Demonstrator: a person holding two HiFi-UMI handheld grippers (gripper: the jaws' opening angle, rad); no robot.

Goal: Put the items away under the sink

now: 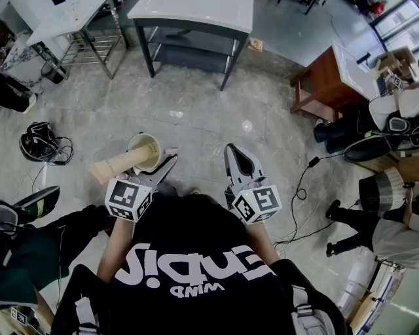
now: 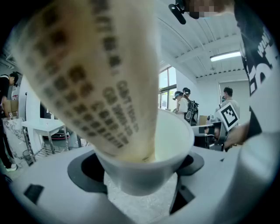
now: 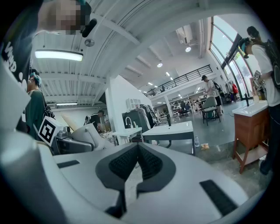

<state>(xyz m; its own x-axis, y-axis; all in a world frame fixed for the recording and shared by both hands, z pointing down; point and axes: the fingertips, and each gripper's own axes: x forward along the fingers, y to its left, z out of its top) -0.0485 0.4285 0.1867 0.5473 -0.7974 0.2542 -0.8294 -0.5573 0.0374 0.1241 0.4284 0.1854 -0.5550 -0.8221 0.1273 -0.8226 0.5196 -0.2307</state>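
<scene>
A white cup (image 1: 148, 152) hangs above the floor with my left gripper (image 1: 156, 161) shut on its base. A tan printed tube (image 1: 120, 165) leans out of the cup toward the left. In the left gripper view the cup (image 2: 175, 144) sits between the jaws of the left gripper (image 2: 140, 177), and the tube (image 2: 87, 74) fills the upper left. My right gripper (image 1: 233, 150) is beside it to the right, shut with nothing in it. The right gripper view shows the pads of the right gripper (image 3: 138, 148) meeting at the tip. No sink is in view.
A grey metal table (image 1: 196, 26) stands ahead, a white table (image 1: 59, 19) at the far left, a wooden table (image 1: 327, 78) at the right. A black cable (image 1: 301, 190) runs over the stone floor. A black headset (image 1: 39, 141) lies at left. People stand at both sides.
</scene>
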